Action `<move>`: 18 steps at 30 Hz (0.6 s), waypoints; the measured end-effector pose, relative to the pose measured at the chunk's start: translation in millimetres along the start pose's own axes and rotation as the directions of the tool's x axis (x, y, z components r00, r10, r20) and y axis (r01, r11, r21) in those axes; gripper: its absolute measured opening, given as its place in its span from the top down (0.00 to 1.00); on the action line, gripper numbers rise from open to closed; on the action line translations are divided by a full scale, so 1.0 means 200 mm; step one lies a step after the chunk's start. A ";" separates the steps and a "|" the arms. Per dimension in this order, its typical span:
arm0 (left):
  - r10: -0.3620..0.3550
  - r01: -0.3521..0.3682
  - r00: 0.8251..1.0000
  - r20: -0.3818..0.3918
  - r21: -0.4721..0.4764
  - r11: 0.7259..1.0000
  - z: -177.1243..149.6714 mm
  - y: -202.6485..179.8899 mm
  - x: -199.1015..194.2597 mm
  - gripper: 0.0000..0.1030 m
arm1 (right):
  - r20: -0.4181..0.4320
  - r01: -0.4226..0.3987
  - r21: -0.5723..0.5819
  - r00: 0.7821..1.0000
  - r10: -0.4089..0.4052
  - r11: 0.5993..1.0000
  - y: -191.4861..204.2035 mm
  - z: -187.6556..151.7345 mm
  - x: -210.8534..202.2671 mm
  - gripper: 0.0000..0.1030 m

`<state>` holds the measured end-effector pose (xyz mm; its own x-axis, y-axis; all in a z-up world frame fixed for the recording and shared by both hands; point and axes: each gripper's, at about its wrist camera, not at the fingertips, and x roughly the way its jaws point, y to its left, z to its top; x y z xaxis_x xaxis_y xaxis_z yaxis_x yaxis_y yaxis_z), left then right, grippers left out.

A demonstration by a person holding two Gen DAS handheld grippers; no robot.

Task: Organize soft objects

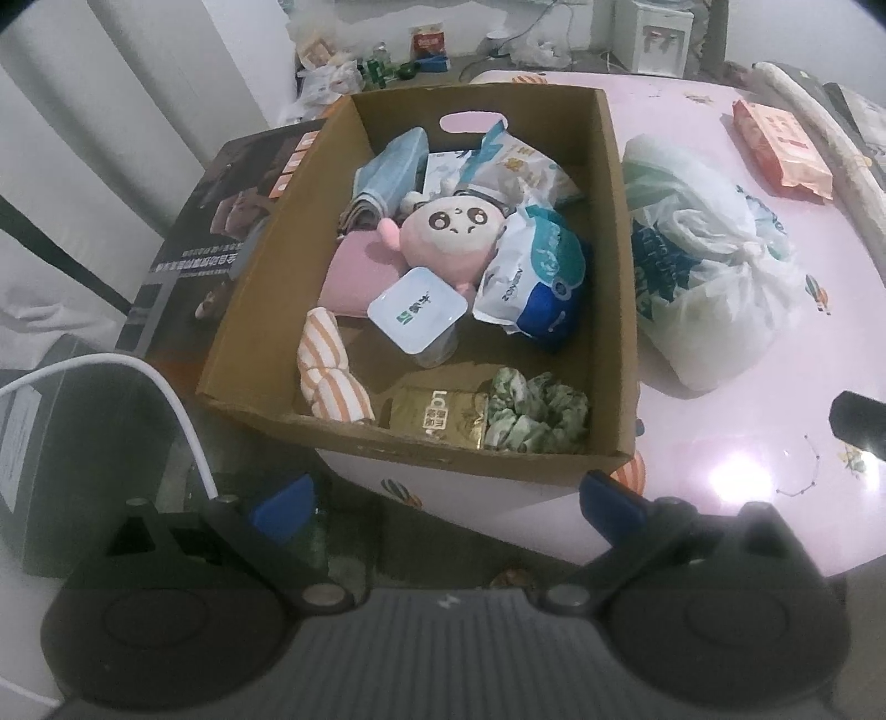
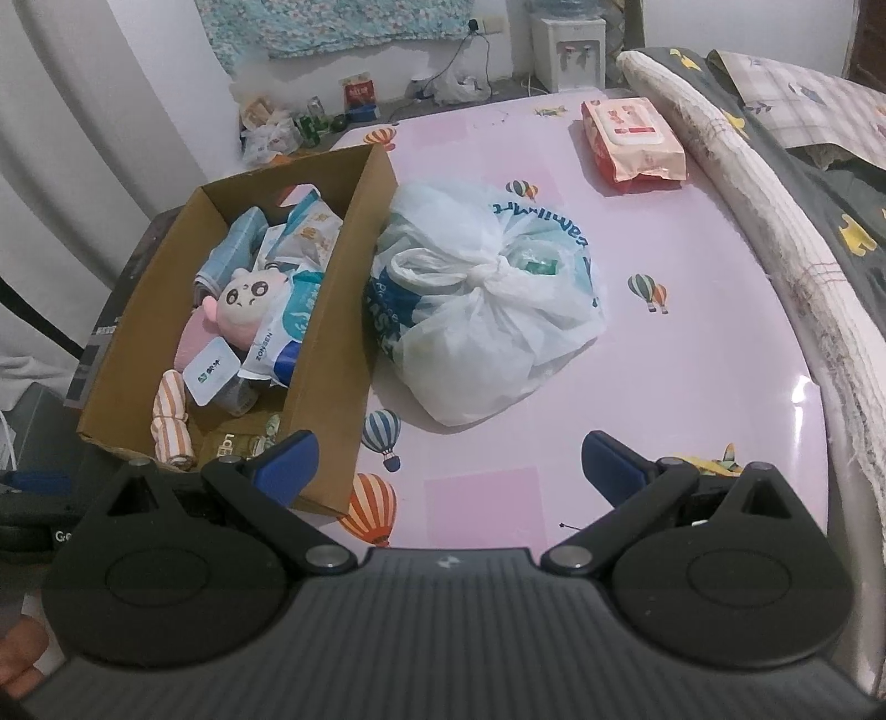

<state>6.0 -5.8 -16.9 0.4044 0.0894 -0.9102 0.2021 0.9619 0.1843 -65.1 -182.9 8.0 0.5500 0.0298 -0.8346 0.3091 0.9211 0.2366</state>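
Note:
A cardboard box (image 1: 617, 232) (image 2: 326, 343) sits on the pink table and holds soft items: a pink plush toy (image 1: 443, 232) (image 2: 243, 302), a striped orange cloth (image 1: 326, 365) (image 2: 171, 421), a green scrunchie (image 1: 534, 410), a pink folded cloth (image 1: 354, 271), tissue packs (image 1: 540, 271) and a blue-white lidded tub (image 1: 416, 314). A knotted white plastic bag (image 2: 487, 310) (image 1: 714, 266) lies right of the box. An orange wipes pack (image 2: 631, 138) (image 1: 781, 149) rests at the far right. My left gripper (image 1: 446, 498) is open before the box's near wall. My right gripper (image 2: 448, 459) is open above the table, nothing held.
A rolled mat (image 2: 764, 221) and patterned bedding (image 2: 819, 138) border the table's right edge. A dark printed carton (image 1: 221, 221) lies left of the box. Clutter and a water dispenser (image 2: 567, 50) stand on the floor beyond. A white cable (image 1: 166, 399) curves at left.

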 end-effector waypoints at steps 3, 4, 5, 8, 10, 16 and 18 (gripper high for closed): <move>-0.002 0.002 1.000 0.000 0.009 1.000 0.00 -0.02 0.01 0.00 | 0.000 0.003 -0.006 1.000 -0.003 1.000 0.00 0.00 0.01 0.01; -0.001 0.001 1.000 0.000 0.011 1.000 0.00 -0.02 0.01 0.00 | 0.000 0.004 -0.010 1.000 -0.004 1.000 0.00 0.00 0.01 0.01; -0.002 0.002 1.000 -0.001 0.014 1.000 0.01 -0.03 0.01 0.00 | -0.002 0.005 -0.012 1.000 -0.005 1.000 0.00 0.01 0.02 0.01; -0.001 0.001 1.000 0.002 0.020 1.000 0.01 -0.04 0.01 0.00 | -0.001 0.003 -0.009 1.000 -0.003 1.000 0.00 0.01 0.02 0.01; -0.003 0.003 1.000 0.007 0.021 1.000 0.01 -0.04 0.00 0.00 | -0.002 0.005 -0.011 1.000 -0.005 1.000 0.00 0.01 0.02 0.01; -0.003 0.003 1.000 0.006 0.028 1.000 0.03 -0.05 0.01 0.00 | -0.008 0.003 -0.025 1.000 -0.003 1.000 0.00 0.02 0.03 0.01; -0.005 0.004 1.000 0.006 0.031 1.000 0.03 -0.05 0.01 0.00 | -0.009 0.003 -0.025 1.000 -0.003 1.000 0.00 0.02 0.04 0.01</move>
<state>10.6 -16.9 -17.9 0.4089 0.0834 -0.9088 0.2316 0.9537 0.1917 -57.6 -184.7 4.5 0.5424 0.0303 -0.8396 0.2914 0.9305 0.2219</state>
